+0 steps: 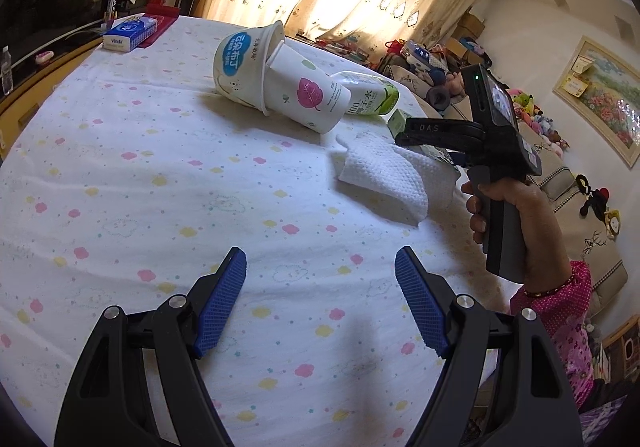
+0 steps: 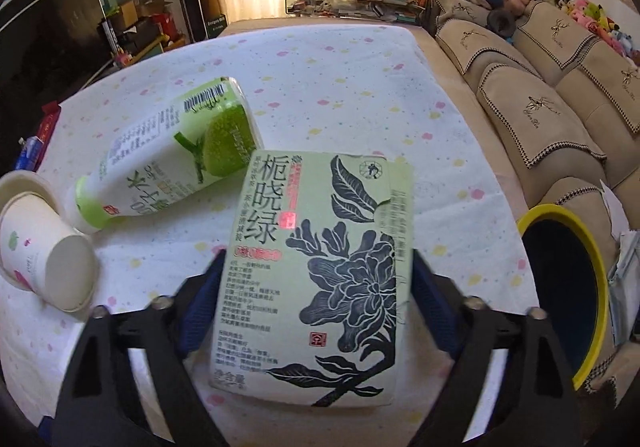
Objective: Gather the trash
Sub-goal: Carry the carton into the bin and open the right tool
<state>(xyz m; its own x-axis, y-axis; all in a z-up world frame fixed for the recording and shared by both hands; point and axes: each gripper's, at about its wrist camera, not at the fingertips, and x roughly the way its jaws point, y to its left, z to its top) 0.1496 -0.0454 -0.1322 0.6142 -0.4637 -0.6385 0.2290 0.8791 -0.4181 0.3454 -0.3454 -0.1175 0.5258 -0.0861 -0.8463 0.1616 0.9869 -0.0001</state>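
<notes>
Left claw [image 1: 320,295]: jaws spread wide, blue pads [image 1: 222,303] facing each other, nothing between them, aimed downward at an angle, hanging above the surface. Right claw [image 2: 316,287]: aimed steeply downward, its blue pads [image 2: 200,299] set against the two sides of a green carton [image 2: 316,271], which it holds. In the left wrist view, the person's right hand [image 1: 516,207] wraps the right claw's handle, a beaded bracelet [image 1: 548,287] and pink sleeve [image 1: 560,319] at the wrist.

Bare flowered tablecloth [image 1: 168,183] lies open before my left gripper [image 1: 320,299]; the crumpled white paper towel [image 1: 384,179] and tipped paper cups [image 1: 280,79] block beyond.
</notes>
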